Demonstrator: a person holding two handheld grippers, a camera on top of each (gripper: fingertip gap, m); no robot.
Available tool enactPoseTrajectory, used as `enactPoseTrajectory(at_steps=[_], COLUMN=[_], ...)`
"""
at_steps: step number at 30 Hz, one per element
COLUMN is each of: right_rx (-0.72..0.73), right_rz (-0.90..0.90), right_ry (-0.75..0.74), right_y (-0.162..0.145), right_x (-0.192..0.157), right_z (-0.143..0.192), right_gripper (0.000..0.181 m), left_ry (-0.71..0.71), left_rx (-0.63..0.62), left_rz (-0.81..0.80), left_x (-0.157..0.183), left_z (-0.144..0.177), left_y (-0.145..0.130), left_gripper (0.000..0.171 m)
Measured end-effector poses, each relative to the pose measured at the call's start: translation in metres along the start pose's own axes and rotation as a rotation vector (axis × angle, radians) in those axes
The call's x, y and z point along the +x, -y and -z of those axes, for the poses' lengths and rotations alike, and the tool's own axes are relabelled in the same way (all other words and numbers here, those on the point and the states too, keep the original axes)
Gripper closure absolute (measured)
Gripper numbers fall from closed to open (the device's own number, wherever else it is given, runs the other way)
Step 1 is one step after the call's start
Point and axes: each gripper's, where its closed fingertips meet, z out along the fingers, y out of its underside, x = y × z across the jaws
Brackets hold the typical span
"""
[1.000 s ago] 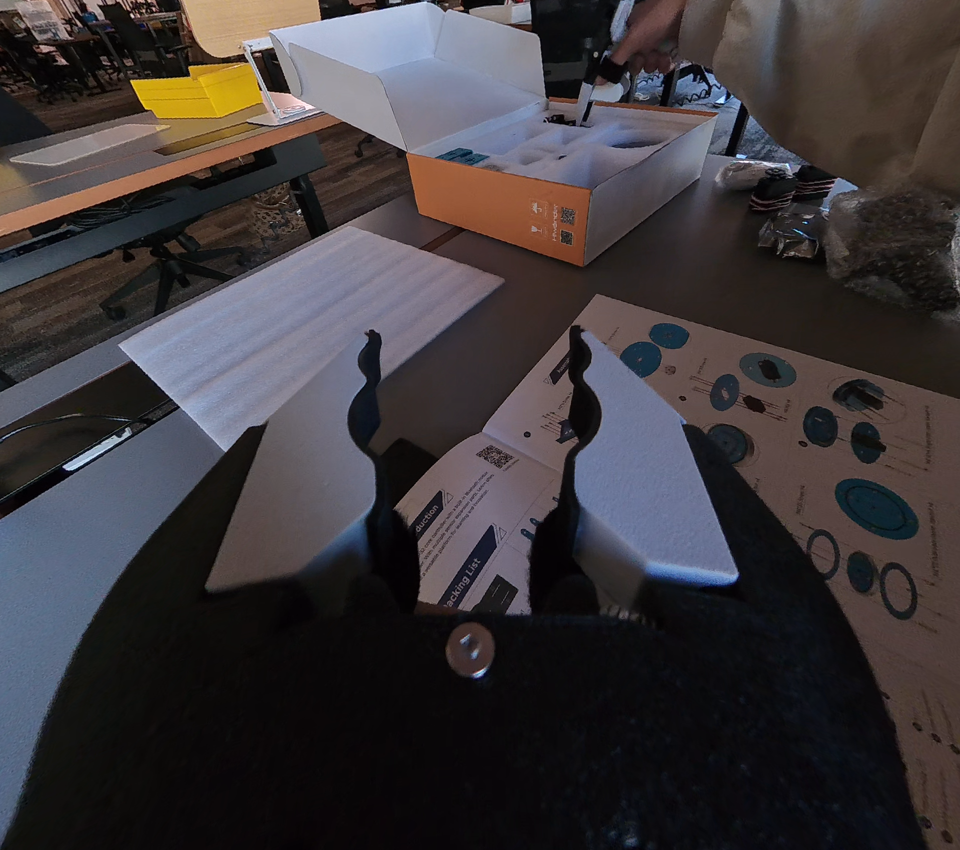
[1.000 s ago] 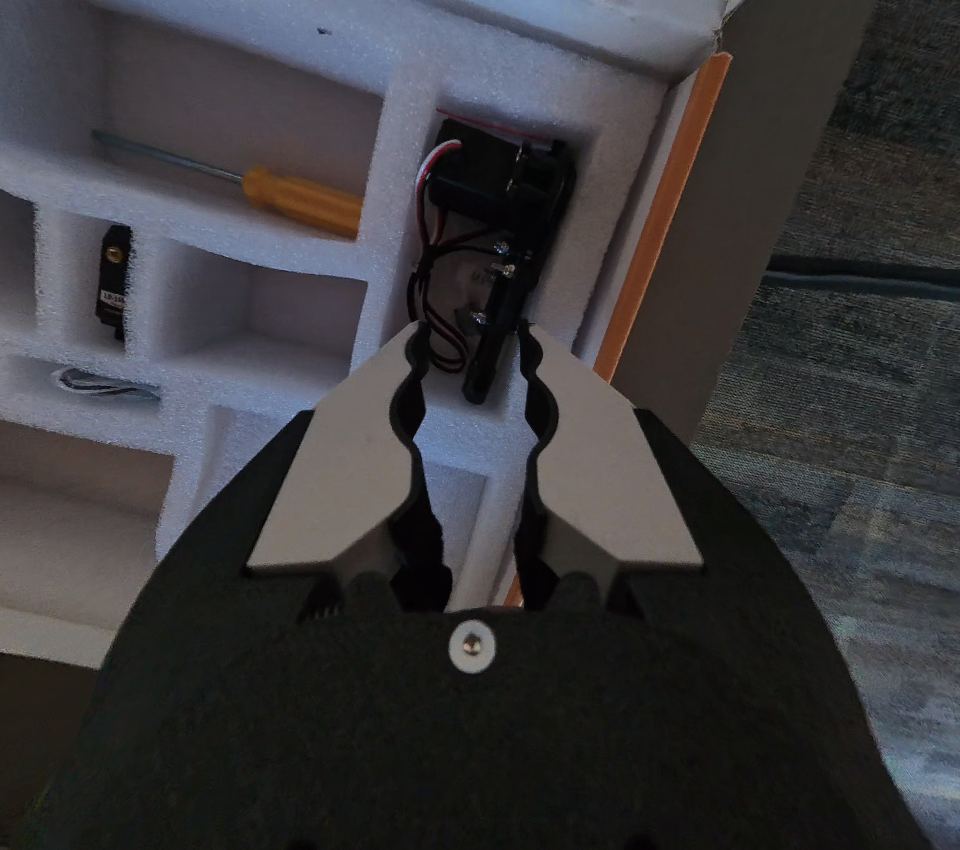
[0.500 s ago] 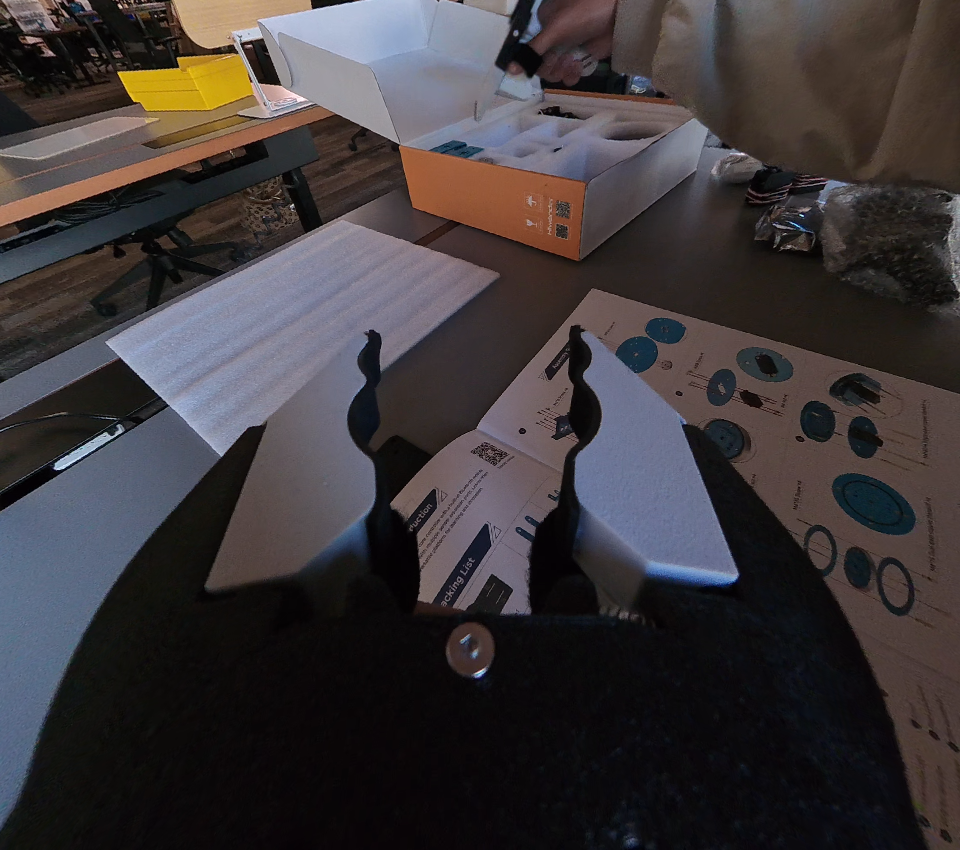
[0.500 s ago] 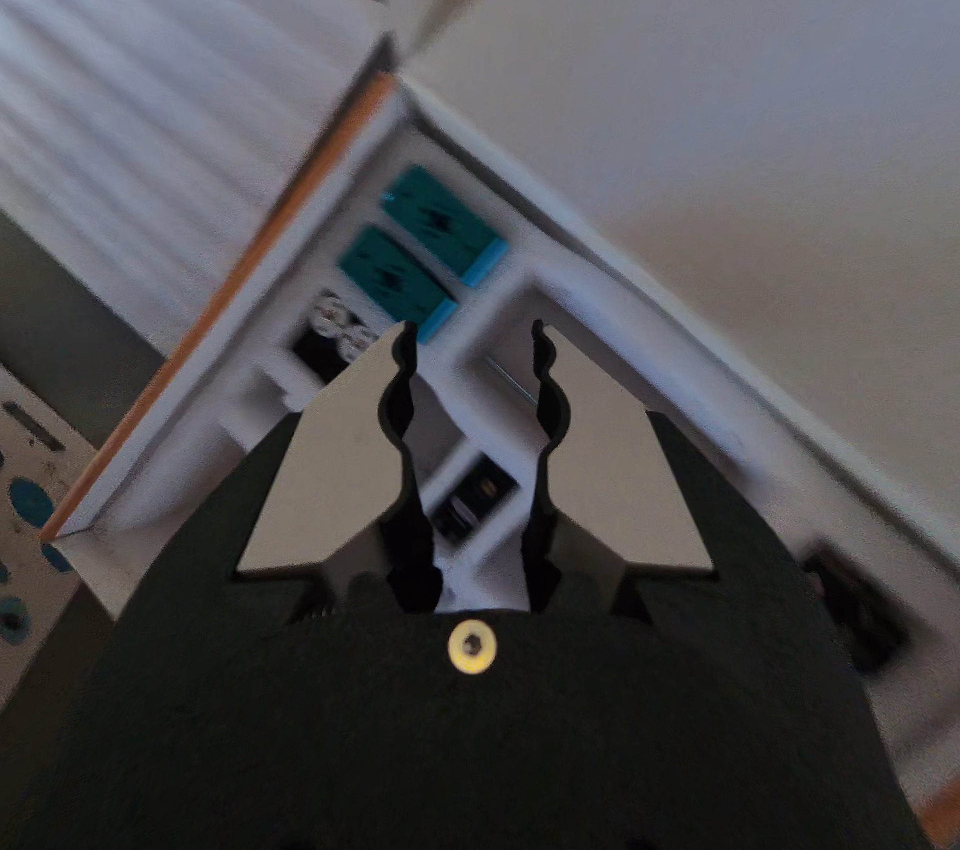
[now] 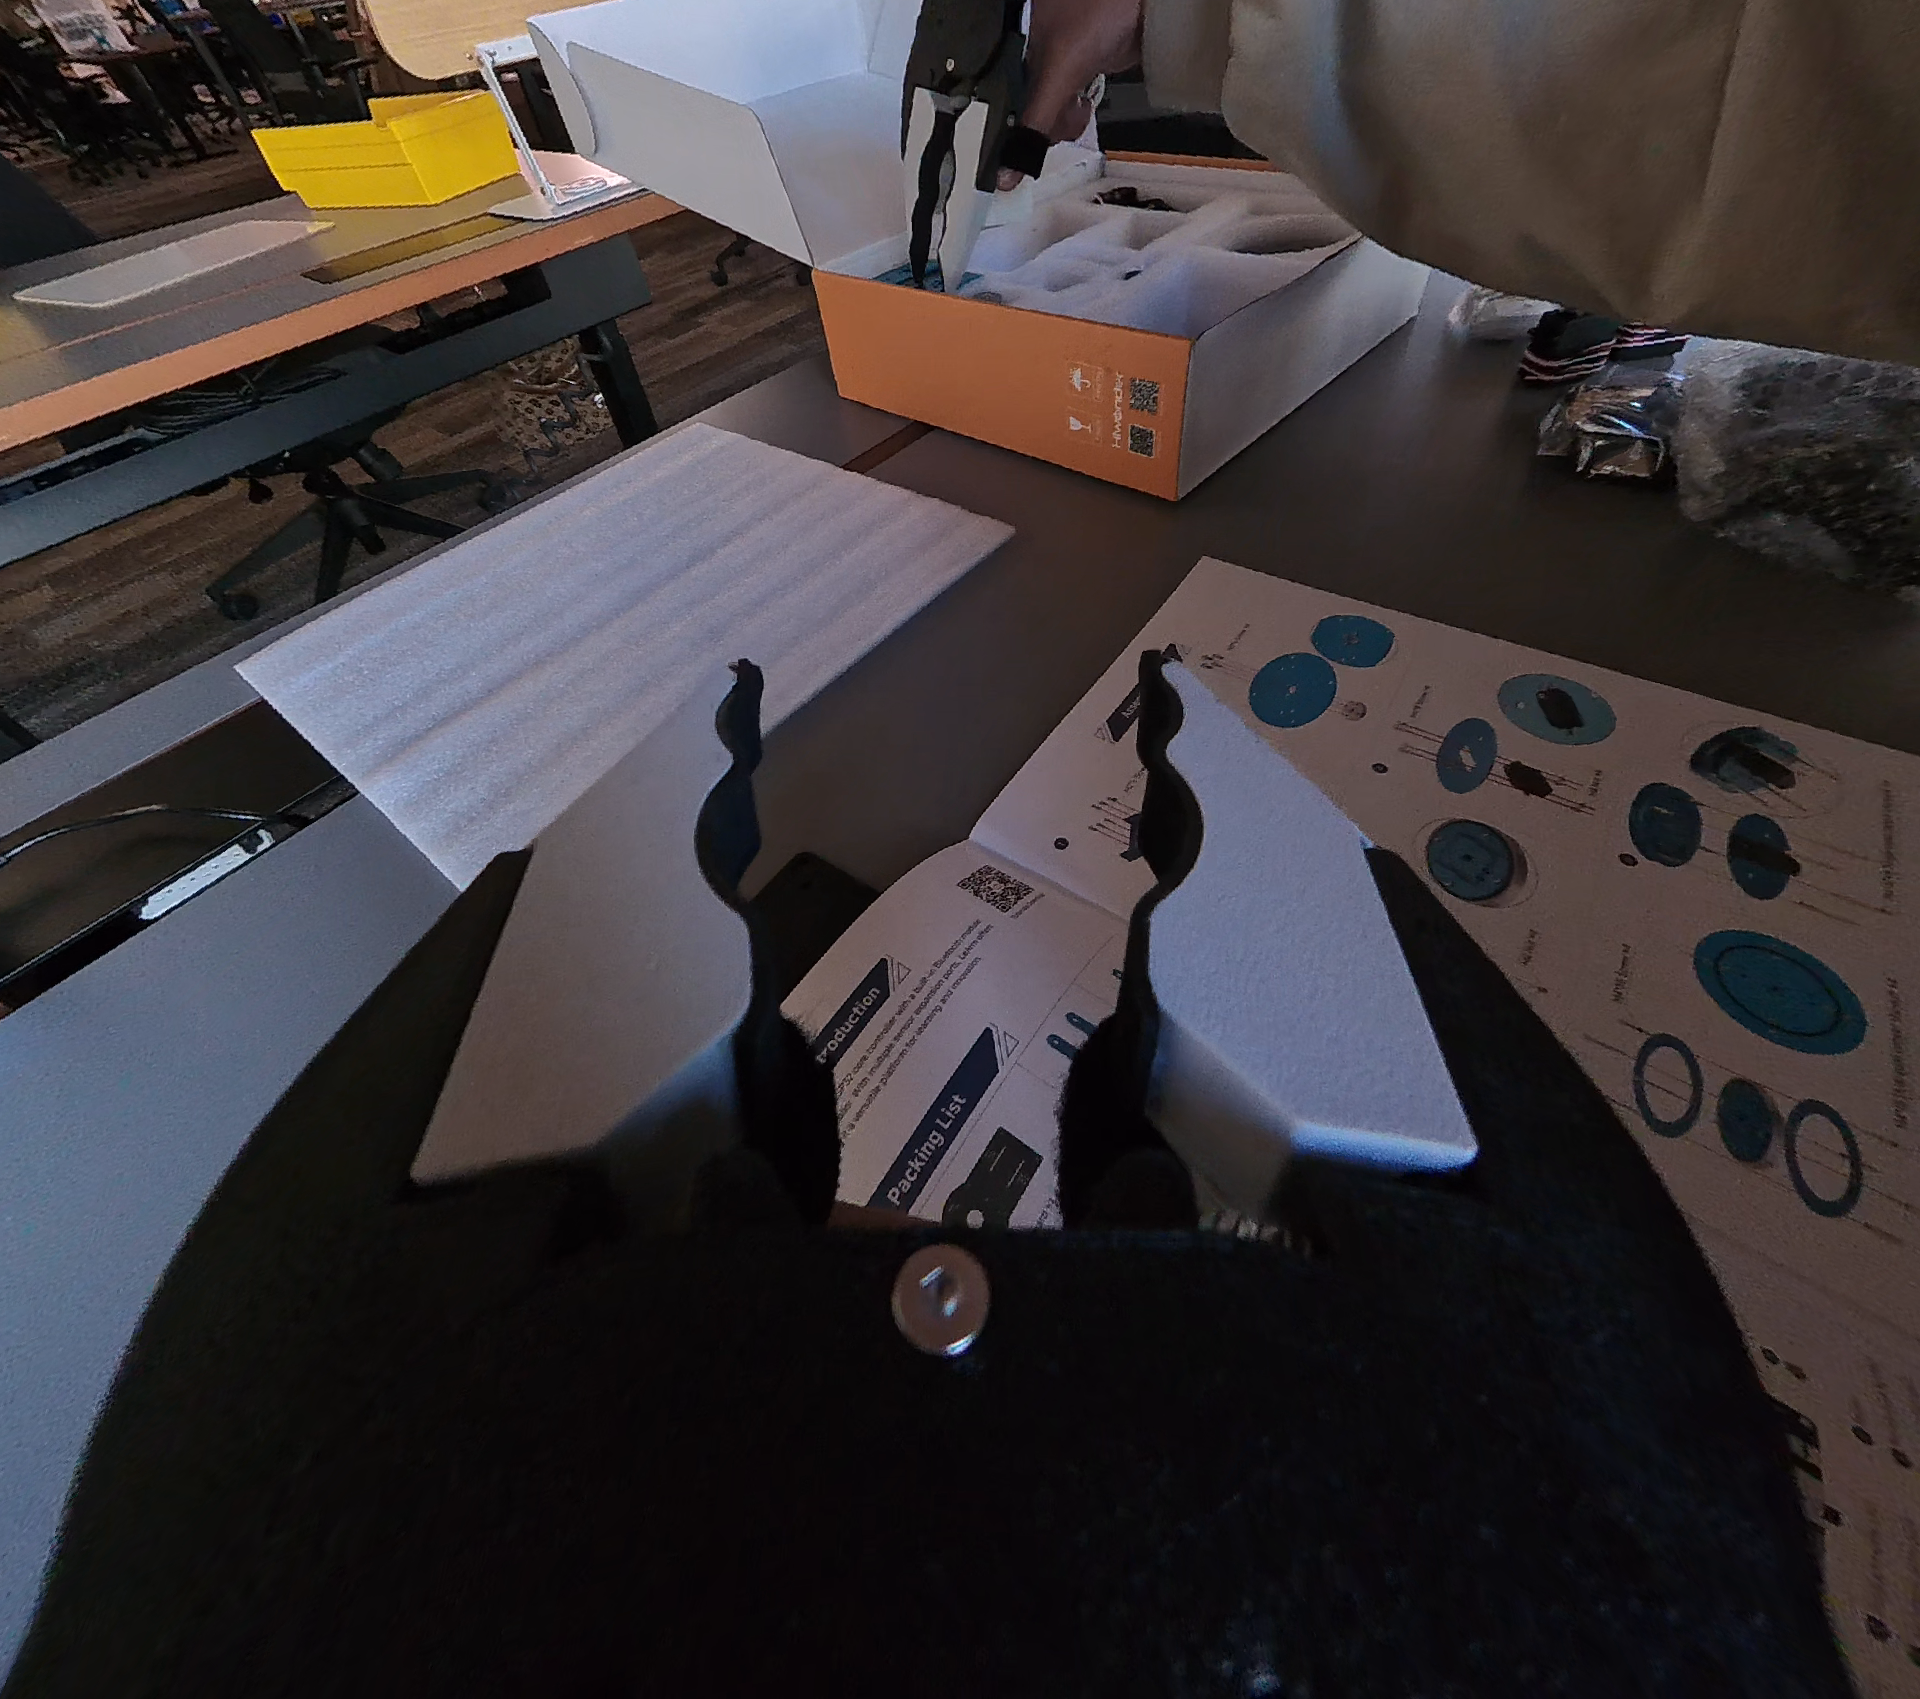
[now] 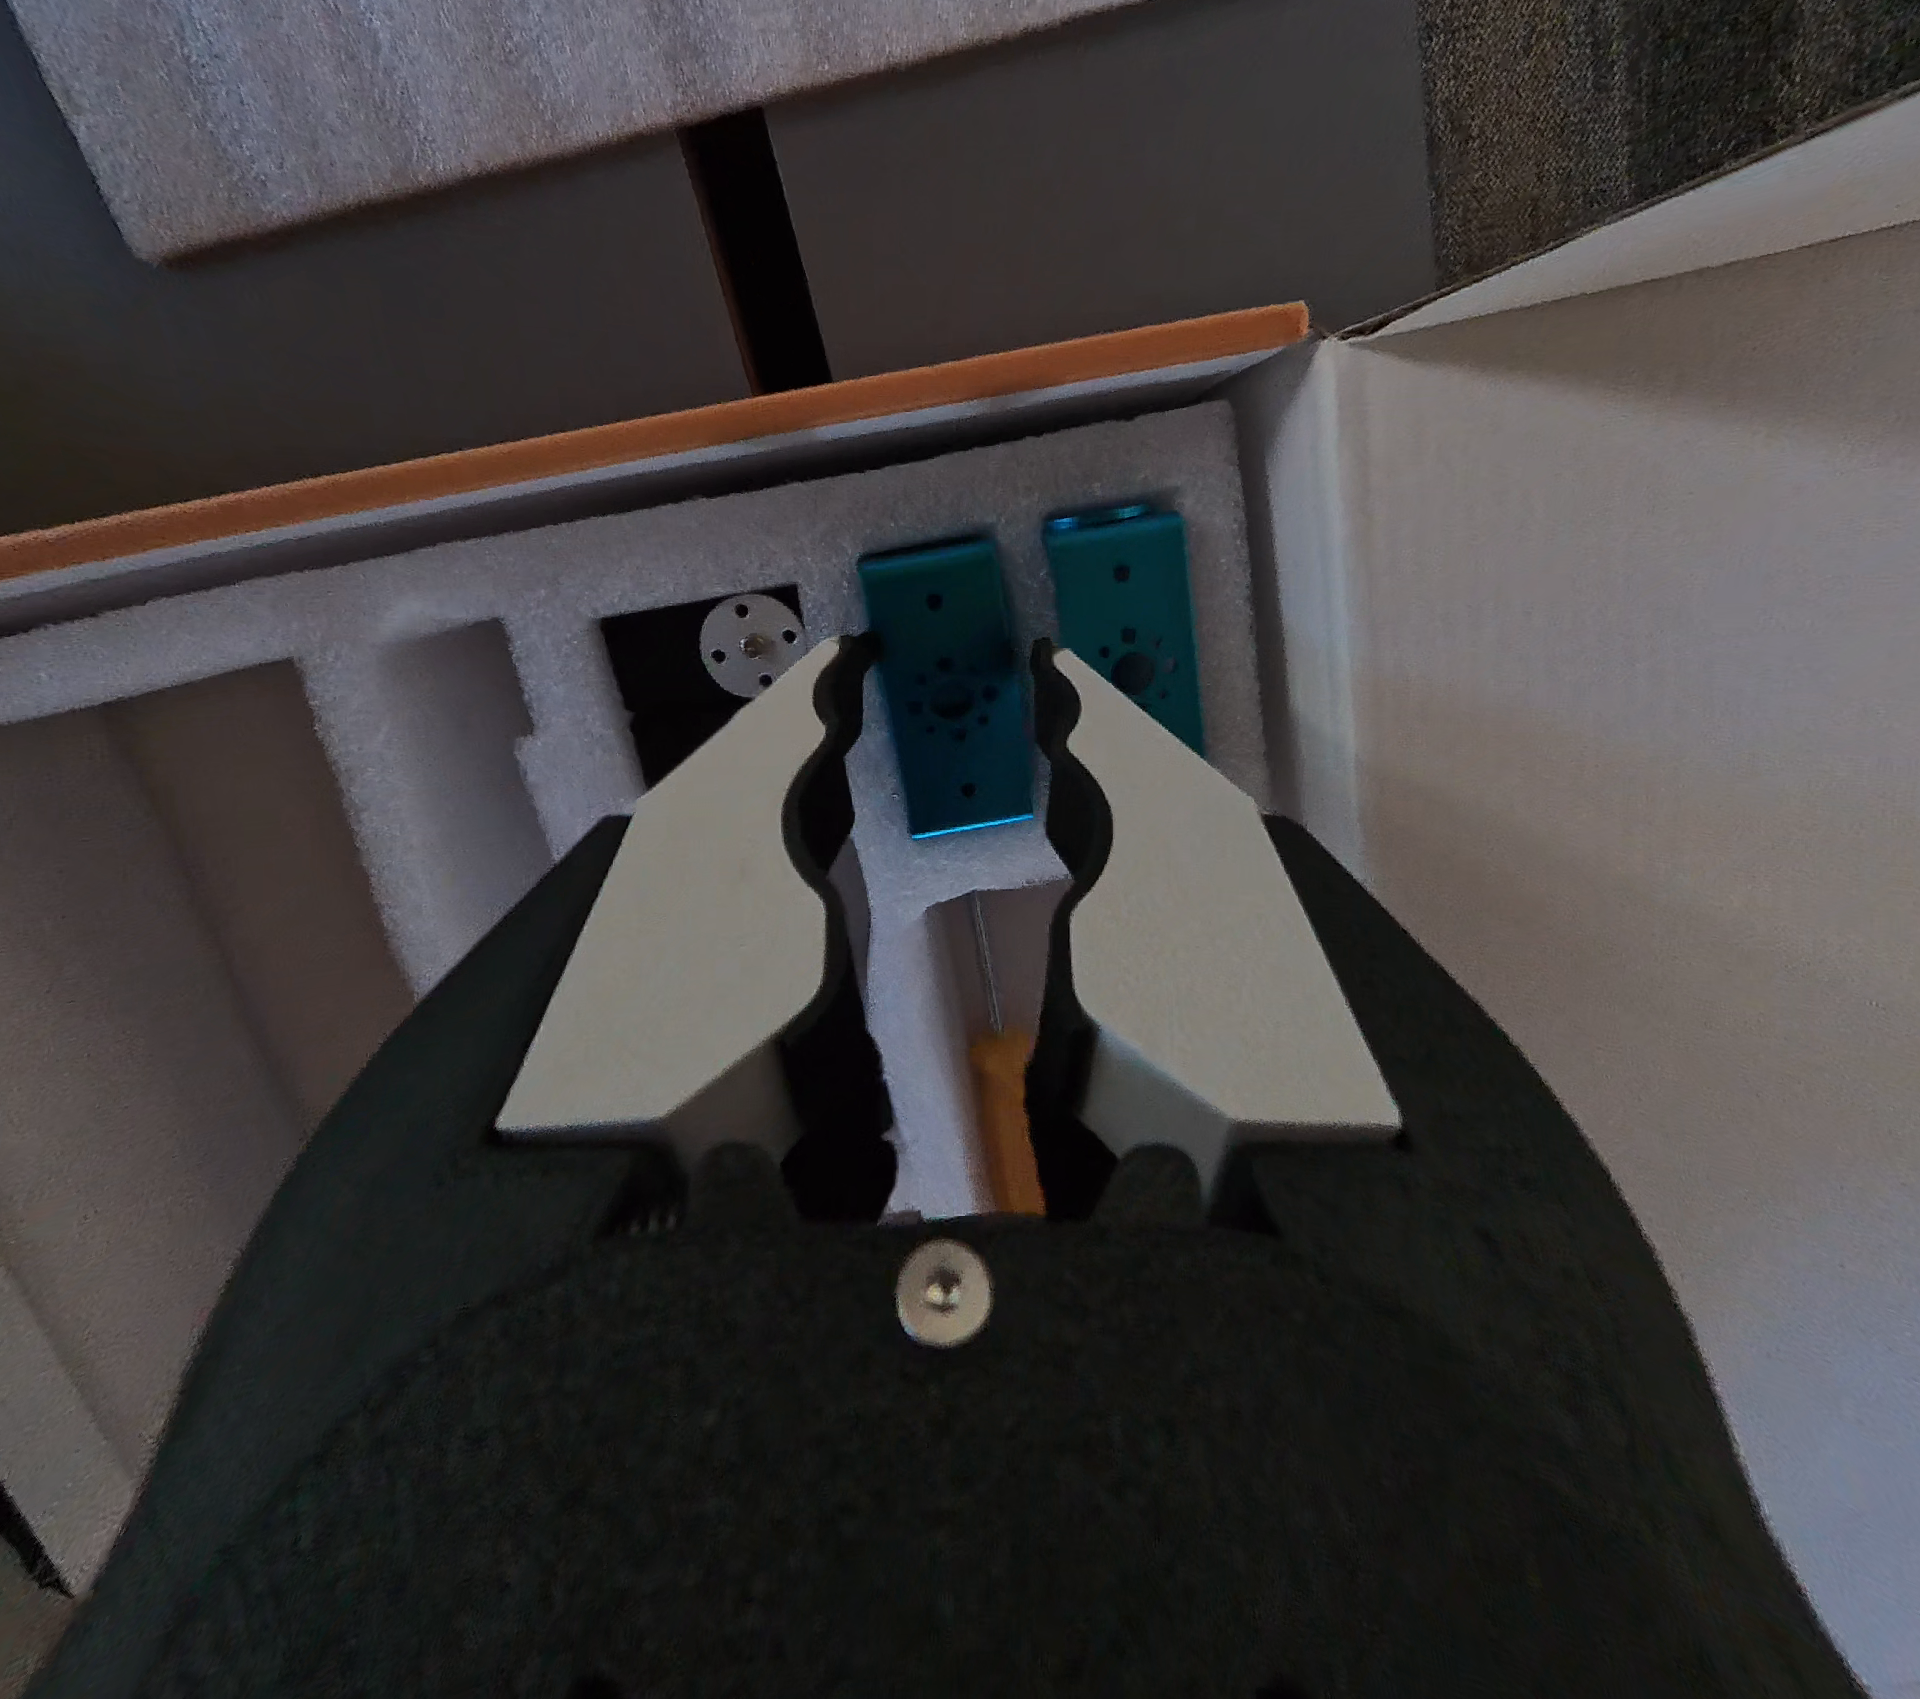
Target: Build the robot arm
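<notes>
My right gripper (image 6: pixel 948 654) is open and points down into the white foam insert (image 6: pixel 457 600) of an orange box (image 5: pixel 997 382). Its fingertips straddle a teal metal bracket (image 6: pixel 951 688) lying in a foam slot; whether they touch it I cannot tell. A second teal bracket (image 6: pixel 1127 610) lies to its right and a black servo with a round silver horn (image 6: pixel 750 647) to its left. An orange-handled screwdriver (image 6: pixel 1008 1099) lies between the fingers, lower down. My left gripper (image 5: pixel 945 673) is open and empty, low over a printed parts sheet (image 5: pixel 1558 818) on the dark table. The right gripper also shows in the left wrist view (image 5: pixel 940 267).
A white foam sheet (image 5: pixel 613 600) lies left of the printed sheet. The box's white lid (image 5: pixel 727 91) stands open at the back. Bagged dark parts (image 5: pixel 1808 454) lie at the right. A person's beige sleeve (image 5: pixel 1558 39) reaches over the box. A yellow box (image 5: pixel 395 163) sits on another desk. About 50 cm separates my left fingertips from my right. About 8 cm separates my right fingertips from the white foam insert (image 6: pixel 457 600).
My right gripper left the far-corner compartment with the wired black part, swung across the box and turned, and now hangs over the teal brackets. My left gripper has stayed where it was.
</notes>
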Motion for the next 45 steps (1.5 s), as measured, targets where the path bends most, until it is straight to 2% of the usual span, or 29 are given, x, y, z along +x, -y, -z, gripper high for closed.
enactPoseTrajectory(at_steps=[4,10,16,20,26,27,29,31,39,45], right_rx=[0.009,0.111,0.092,0.087,0.071,0.067,0.094,0.042,0.009,0.026], right_rz=[0.005,-0.118,-0.033,-0.028,0.009,0.034,0.064,0.053,0.064,0.144], right_ry=[0.043,0.105,0.071,0.1,0.065,0.01,-0.005,-0.022,-0.061,-0.129], right_y=[-0.001,0.001,0.0,0.0,-0.002,-0.003,0.001,-0.007,-0.022,-0.009], right_x=[-0.002,-0.004,-0.005,-0.005,-0.005,0.002,0.001,0.003,0.001,-0.001], right_z=[-0.004,-0.005,0.0,0.013,0.018,0.019,0.025,0.025,0.021,0.008], right_gripper=[0.15,0.153,0.155,0.158,0.16,0.181,0.181,0.181,0.16,0.163], left_ry=[0.004,0.03,0.118,0.162,0.175,0.174,0.174,0.171,0.156,0.146], left_rx=[-0.005,0.012,0.042,0.096,0.108,0.104,0.097,0.092,0.088,0.081], left_rz=[-0.002,-0.008,0.007,0.052,0.053,0.05,0.042,0.038,0.042,0.041], left_x=[-0.001,-0.007,-0.034,-0.051,-0.055,-0.054,-0.053,-0.052,-0.049,-0.046], left_z=[0.0,0.006,0.026,0.042,0.048,0.047,0.046,0.044,0.041,0.037], left_y=[-0.002,0.003,0.009,0.016,0.019,0.018,0.017,0.017,0.016,0.014], left_gripper=[0.099,0.099,0.099,0.1,0.101,0.101,0.101,0.101,0.101,0.101])
